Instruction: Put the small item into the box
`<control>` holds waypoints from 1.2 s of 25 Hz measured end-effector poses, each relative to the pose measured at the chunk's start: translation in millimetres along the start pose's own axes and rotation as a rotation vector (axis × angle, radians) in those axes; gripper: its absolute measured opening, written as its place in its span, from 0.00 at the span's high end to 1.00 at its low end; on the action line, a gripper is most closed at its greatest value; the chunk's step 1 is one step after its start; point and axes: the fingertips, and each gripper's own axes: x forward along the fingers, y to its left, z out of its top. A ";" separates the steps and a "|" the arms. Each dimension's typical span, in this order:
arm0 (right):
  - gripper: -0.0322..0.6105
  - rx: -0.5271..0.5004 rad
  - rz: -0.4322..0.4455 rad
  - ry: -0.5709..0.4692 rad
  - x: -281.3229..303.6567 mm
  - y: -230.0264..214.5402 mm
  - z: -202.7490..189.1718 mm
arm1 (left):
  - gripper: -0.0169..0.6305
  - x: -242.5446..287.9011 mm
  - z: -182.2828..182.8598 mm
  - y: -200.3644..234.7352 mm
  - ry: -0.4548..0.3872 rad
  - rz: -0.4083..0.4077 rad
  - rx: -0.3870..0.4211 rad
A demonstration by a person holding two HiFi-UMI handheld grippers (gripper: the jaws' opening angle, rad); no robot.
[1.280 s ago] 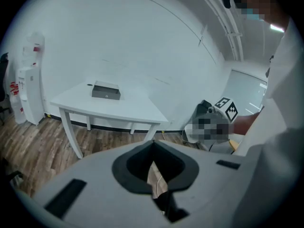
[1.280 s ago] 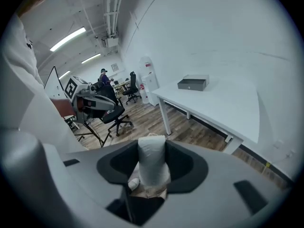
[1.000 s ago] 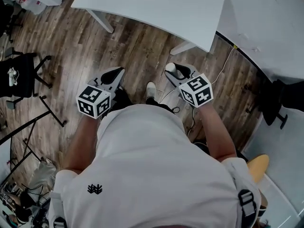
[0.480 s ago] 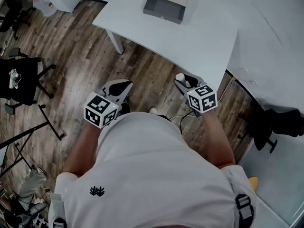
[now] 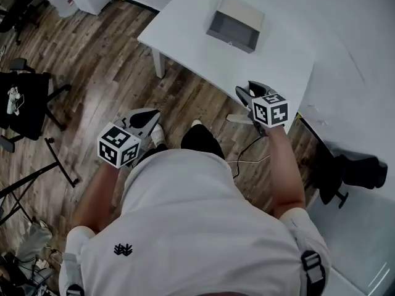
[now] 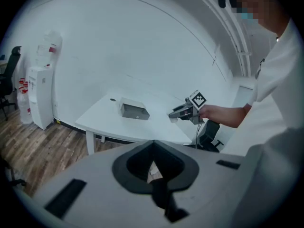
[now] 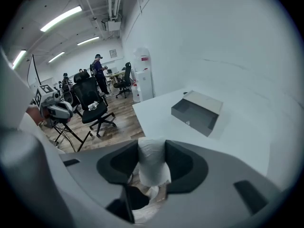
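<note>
A grey open box (image 5: 234, 24) with a pale lid sits on the white table (image 5: 185, 42), far side; it also shows in the left gripper view (image 6: 134, 110) and the right gripper view (image 7: 197, 110). My right gripper (image 5: 249, 91) hovers at the table's near edge, short of the box. Its jaws (image 7: 152, 144) are shut on a small white wrapped item (image 7: 153, 167). My left gripper (image 5: 145, 117) hangs lower over the wooden floor, left of the table, its jaws (image 6: 153, 142) shut on nothing.
A table leg (image 5: 158, 63) stands below the near left corner. Black office chairs (image 5: 24, 97) and a stand are at the left, another chair (image 5: 352, 171) at the right. A cable (image 5: 247, 156) lies on the floor. People stand far off (image 7: 99, 70).
The person has stepped toward the table, and the box has come into the head view. The right gripper with the white item rose to the table's edge. The left gripper stayed low.
</note>
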 end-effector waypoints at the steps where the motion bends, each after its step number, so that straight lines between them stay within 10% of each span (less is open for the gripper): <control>1: 0.68 -0.006 0.003 0.004 5.9 -4.1 8.4 | 0.96 -0.7 1.0 4.9 -0.004 0.011 -0.005; 30: 0.68 -0.023 0.235 0.169 234.3 -169.0 145.0 | 0.96 84.2 92.2 76.8 -0.115 0.421 -0.152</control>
